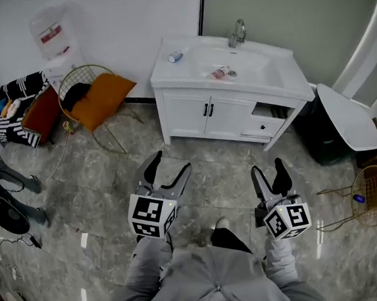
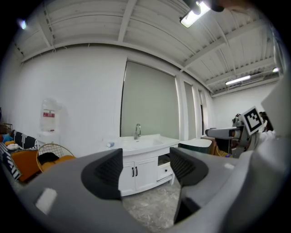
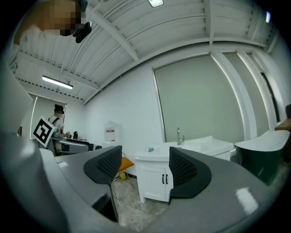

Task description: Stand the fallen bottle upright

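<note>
The fallen bottle (image 1: 175, 56), small and pale with a blue end, lies on its side on the left end of the white vanity's counter (image 1: 164, 77). It also shows as a tiny shape in the left gripper view (image 2: 109, 144) and the right gripper view (image 3: 149, 149). My left gripper (image 1: 170, 164) hovers over the tiled floor, well short of the vanity, jaws open and empty (image 2: 145, 160). My right gripper (image 1: 268, 168) is beside it at the same distance, also open with nothing between its jaws (image 3: 140, 166). Both point level toward the vanity.
The vanity has a faucet (image 1: 238, 32), a pink item in the basin (image 1: 220, 73) and a half-open drawer (image 1: 264, 126). A wire chair with an orange cushion (image 1: 101, 95) stands left of it. A black bin (image 1: 319, 134) and a wire basket (image 1: 373, 195) are on the right.
</note>
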### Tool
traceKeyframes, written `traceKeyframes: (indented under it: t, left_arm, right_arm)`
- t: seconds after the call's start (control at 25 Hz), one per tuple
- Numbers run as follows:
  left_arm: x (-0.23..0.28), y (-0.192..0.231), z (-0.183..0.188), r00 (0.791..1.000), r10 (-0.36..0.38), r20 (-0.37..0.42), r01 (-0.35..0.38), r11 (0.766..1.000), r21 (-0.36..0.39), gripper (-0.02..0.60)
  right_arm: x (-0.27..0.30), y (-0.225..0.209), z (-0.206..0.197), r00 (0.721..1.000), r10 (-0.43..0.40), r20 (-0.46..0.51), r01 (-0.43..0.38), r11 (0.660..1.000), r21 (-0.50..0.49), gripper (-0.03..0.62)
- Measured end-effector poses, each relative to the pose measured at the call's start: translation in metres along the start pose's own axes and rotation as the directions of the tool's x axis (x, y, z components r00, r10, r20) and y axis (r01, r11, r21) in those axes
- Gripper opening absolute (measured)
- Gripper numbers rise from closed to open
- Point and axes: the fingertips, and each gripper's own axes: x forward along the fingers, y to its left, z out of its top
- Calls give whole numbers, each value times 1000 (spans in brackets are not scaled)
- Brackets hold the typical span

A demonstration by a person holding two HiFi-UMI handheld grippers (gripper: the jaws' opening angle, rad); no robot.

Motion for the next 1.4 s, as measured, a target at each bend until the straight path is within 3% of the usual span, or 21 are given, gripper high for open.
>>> traceKeyframes:
  t: [0.28, 0.88, 1.4]
  left_arm:
    - [58, 18, -8, 999, -12, -37, 13, 1000, 6, 348]
    - [266, 100, 34, 991, 127, -42, -125, 991, 48, 348]
    - [386, 155, 46, 992, 115, -58, -111, 991, 70, 348]
  right_arm:
    - [54, -30, -18, 1000, 0, -19, 1, 999, 39, 327]
    - [267, -138, -16, 988, 153, -26, -151, 985, 80, 327]
    - [380, -202, -16, 994, 109, -19, -107, 991, 85, 327]
